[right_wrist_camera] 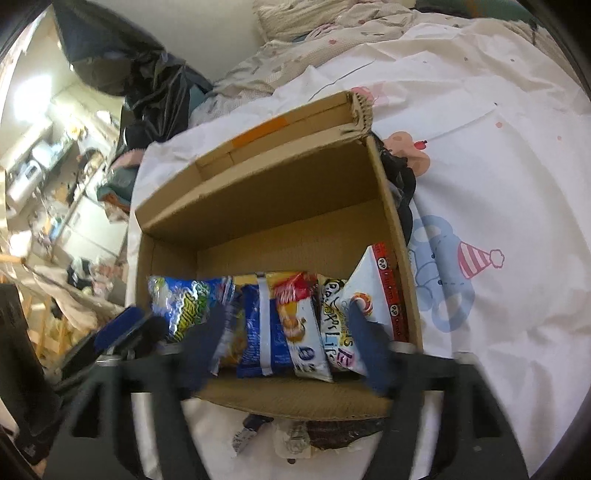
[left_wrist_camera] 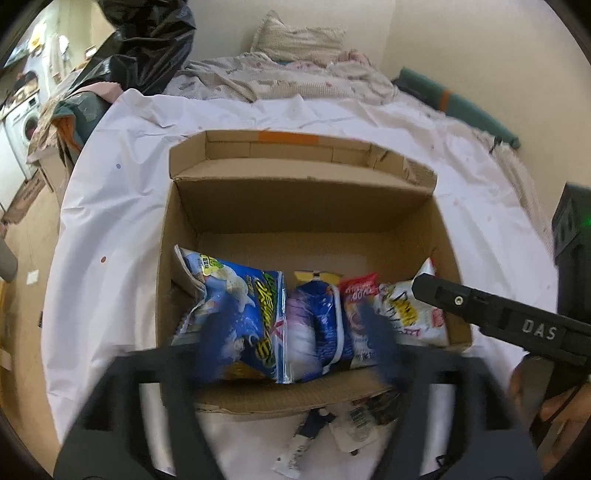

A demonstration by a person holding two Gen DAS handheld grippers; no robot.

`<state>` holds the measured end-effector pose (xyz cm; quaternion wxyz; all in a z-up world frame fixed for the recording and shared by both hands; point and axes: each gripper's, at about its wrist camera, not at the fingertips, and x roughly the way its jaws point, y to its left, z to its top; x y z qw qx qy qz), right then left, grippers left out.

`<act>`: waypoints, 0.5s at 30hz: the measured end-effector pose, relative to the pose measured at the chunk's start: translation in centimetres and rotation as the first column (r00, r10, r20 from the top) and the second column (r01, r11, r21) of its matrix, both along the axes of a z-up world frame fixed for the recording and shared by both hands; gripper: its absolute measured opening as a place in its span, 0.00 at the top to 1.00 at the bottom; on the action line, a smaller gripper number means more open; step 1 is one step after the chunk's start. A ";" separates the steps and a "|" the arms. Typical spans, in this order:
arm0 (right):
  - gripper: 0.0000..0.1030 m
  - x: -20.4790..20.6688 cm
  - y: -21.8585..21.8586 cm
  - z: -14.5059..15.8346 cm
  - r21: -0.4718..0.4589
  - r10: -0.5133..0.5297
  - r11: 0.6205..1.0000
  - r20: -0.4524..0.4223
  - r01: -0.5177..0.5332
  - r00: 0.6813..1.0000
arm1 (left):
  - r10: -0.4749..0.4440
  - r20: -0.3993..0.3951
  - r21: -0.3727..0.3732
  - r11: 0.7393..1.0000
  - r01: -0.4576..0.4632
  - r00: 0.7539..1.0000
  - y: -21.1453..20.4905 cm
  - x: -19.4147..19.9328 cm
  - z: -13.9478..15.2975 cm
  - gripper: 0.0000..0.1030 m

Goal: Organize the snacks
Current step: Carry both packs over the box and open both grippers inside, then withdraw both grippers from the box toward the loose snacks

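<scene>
Both grippers, left gripper [left_wrist_camera: 295,332] and right gripper [right_wrist_camera: 291,339], jaws spread, empty, over snack packets [right_wrist_camera: 280,325] in cardboard box [left_wrist_camera: 295,206]

Both wrist cameras look steeply down, close in (side by side), sharing the cardboard box [left_wrist_camera: 295,218] [right_wrist_camera: 266,192].

bed [left_wrist_camera: 110,206] – white sheet | wall [left_wrist_camera: 229,22] – cream | washing machine [left_wrist_camera: 27,125] left

Brown box [left_wrist_camera: 177,229], blue snack bag [left_wrist_camera: 236,314], white cartoon-print sheet [right_wrist_camera: 498,177].
</scene>
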<state>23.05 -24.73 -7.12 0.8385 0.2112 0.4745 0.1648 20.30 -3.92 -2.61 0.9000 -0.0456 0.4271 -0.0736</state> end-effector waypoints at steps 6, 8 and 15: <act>0.24 0.1 -0.5 0.2 0.018 -0.011 1.000 0.000 0.011 1.000 | 0.008 0.055 0.019 1.000 -0.009 0.998 0.1 -0.8 0.7 0.11; 0.24 0.1 -0.4 0.2 0.015 -0.004 1.000 -0.002 0.004 1.000 | 0.016 0.053 0.019 1.000 -0.017 0.998 0.3 -0.8 0.6 0.11; 0.24 -0.7 -0.4 0.9 0.019 -0.003 1.000 0.010 0.003 1.000 | 0.045 0.039 -0.012 0.999 -0.044 0.998 1.6 -1.8 0.7 0.11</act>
